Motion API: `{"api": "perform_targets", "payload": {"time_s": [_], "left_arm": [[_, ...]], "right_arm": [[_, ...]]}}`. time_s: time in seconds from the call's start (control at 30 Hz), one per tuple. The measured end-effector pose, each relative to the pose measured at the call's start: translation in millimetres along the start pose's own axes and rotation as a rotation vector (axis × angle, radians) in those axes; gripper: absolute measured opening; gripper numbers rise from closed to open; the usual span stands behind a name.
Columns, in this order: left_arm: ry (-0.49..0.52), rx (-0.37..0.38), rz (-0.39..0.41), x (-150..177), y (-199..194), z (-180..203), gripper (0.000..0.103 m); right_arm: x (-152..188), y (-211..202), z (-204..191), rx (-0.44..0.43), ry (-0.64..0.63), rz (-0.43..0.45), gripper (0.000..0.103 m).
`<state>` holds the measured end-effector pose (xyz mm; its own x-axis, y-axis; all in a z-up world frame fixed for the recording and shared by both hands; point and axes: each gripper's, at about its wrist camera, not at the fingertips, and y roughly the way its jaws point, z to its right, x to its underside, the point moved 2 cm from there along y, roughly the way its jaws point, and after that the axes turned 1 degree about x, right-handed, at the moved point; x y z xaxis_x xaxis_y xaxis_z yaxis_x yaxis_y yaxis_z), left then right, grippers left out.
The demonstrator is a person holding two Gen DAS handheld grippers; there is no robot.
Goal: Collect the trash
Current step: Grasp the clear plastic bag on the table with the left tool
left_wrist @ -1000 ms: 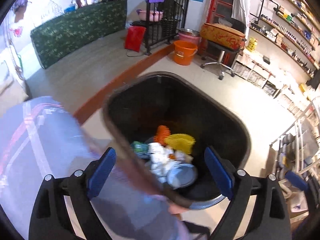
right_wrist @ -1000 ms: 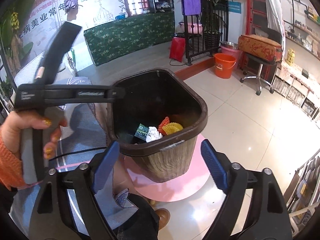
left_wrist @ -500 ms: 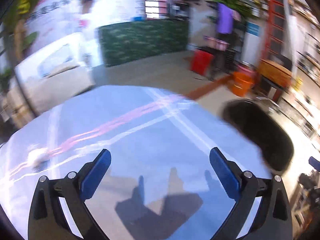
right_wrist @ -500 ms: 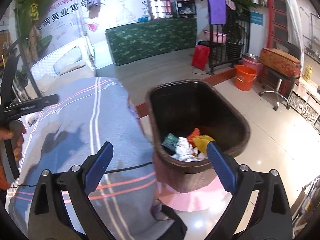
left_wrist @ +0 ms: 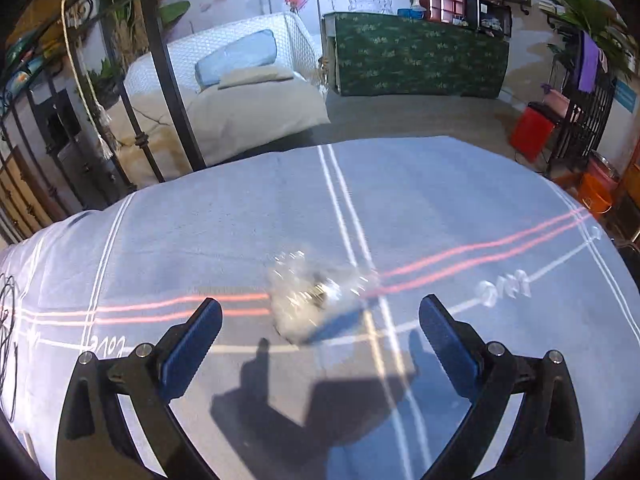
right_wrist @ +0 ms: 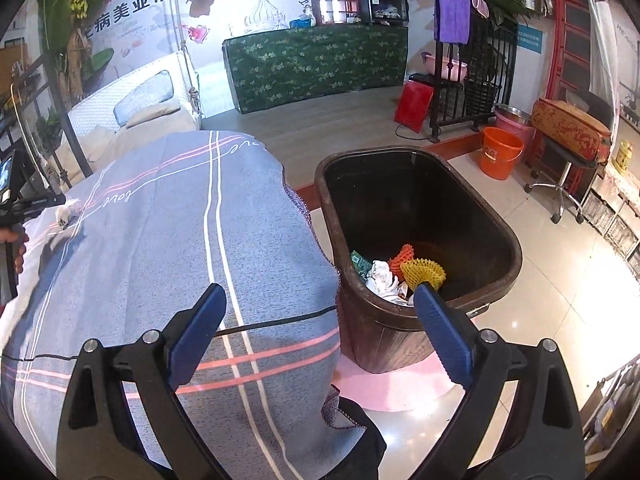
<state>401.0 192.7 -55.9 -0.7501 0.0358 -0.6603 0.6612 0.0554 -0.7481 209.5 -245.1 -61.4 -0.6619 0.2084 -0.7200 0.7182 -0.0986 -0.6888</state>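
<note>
A crumpled clear plastic wrapper (left_wrist: 316, 296) lies on the blue-grey striped tablecloth (left_wrist: 400, 200). My left gripper (left_wrist: 319, 307) hovers over it, open, and the wrapper shows between the blue fingertips, untouched. In the right wrist view that wrapper (right_wrist: 66, 210) is a small white lump at the far left, beside the left gripper's black frame (right_wrist: 32, 202). My right gripper (right_wrist: 318, 294) is open and empty over the table's edge. The dark brown bin (right_wrist: 384, 344) stands on the floor beside the table, holding a yellow foam net (right_wrist: 424, 270), an orange net (right_wrist: 402, 256) and white paper (right_wrist: 380, 276).
A black cable (right_wrist: 276, 322) runs across the cloth near the right gripper. The bin stands on a pink mat (right_wrist: 384, 388). Farther off are an orange bucket (right_wrist: 500, 152), a stool (right_wrist: 564, 168) with a patterned case, a red bag (right_wrist: 414, 106) and a white swing bed (left_wrist: 248, 92).
My left gripper swung left from above the bin to over the table, and the wrapper came between its fingers. The right gripper shifted slightly; the bin sits farther right in its view.
</note>
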Motion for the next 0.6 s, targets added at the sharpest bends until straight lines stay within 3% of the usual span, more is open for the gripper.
{"api": "perform_targets", "payload": {"time_s": [0.13,0.27,0.3,0.37,0.4,0.47,0.6], "left_arm": [[-0.033,0.033,-0.041,-7.7,25.2,-11.6,0.098],[-0.087,0.047,-0.068,-9.2,43.5,-11.8,0.091],[-0.079,0.052,-0.077,-8.9,46.9,-9.5,0.086],[-0.050,0.051,-0.100,-6.7,55.1,-5.8,0.065],[-0.040,0.047,-0.100,-4.4,55.9,-2.3,0.063],[-0.021,0.044,-0.073,-2.7,54.7,-0.1,0.050],[0.024,0.053,-0.036,1.1,42.7,13.3,0.041]], "right_arm": [[-2.1,-2.0,-4.3,0.013,-0.015,-0.003,0.093],[-4.4,-2.5,-6.7,0.027,-0.021,-0.001,0.093],[-4.3,-1.1,-6.8,0.029,-0.022,-0.004,0.093],[-4.0,0.3,-7.5,0.026,-0.019,-0.008,0.093],[-3.4,1.2,-8.0,0.024,-0.016,-0.010,0.093],[-3.6,2.5,-9.3,0.023,-0.016,-0.012,0.093],[-3.6,3.0,-10.1,0.015,-0.022,-0.009,0.093]]}}
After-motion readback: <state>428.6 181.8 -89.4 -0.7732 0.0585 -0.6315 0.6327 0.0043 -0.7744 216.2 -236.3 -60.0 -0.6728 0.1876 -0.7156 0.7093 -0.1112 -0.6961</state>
